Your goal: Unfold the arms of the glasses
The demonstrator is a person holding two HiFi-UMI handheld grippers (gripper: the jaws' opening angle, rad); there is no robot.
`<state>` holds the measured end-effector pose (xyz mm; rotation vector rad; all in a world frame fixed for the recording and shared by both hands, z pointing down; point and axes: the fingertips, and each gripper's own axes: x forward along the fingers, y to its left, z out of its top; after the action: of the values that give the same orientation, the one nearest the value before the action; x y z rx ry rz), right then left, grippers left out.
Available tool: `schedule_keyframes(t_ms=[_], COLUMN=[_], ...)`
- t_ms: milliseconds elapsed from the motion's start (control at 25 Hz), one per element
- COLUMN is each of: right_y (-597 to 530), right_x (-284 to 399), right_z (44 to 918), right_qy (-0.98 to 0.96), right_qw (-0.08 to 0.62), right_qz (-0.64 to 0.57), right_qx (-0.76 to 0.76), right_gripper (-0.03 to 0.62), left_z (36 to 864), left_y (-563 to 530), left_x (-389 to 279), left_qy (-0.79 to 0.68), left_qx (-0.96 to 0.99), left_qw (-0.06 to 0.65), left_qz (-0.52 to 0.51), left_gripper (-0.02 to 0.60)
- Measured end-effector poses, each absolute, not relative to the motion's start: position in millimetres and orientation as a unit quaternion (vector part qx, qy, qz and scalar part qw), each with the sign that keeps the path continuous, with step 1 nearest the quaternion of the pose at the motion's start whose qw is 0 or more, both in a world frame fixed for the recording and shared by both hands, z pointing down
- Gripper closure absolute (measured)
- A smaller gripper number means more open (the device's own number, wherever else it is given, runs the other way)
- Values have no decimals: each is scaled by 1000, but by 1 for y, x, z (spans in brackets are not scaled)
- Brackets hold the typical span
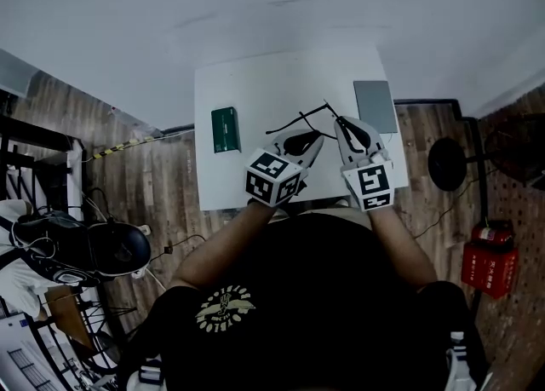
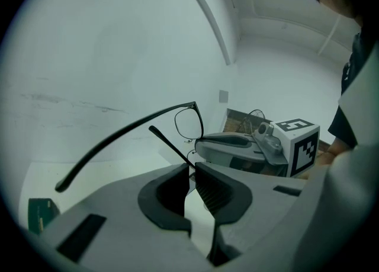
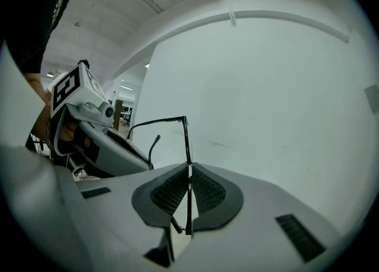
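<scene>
1. The right gripper is clamped on the front rim of the glasses — a thin black edge stands pinched between its pads.
2. The left gripper has its jaws drawn almost together on the near temple arm, which runs straight into their tips.
3. So the glasses hang between the two grippers, over the white table.
4. The far temple arm sweeps out long and free — I judge it already unfolded.
5. What seems left is to swing the pinched arm fully out.
6. A green box and a grey pad lie on the table, apart from the work.
</scene>
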<state>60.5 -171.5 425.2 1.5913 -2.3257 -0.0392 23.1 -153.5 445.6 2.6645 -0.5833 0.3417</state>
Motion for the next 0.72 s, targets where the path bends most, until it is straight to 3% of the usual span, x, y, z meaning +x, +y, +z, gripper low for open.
schedule_keyframes(t_ms=[720], right_y=[-176], right_x=[125], right_z=[414], right_qy=[-837], right_qw=[109], right_qz=[43], right_qx=[534], right_gripper=[576], left_z=[465], left_y=[-138], left_x=[55], left_qy=[-277], left_qx=[927], left_qw=[217], left_qz=[131], left_gripper=[575])
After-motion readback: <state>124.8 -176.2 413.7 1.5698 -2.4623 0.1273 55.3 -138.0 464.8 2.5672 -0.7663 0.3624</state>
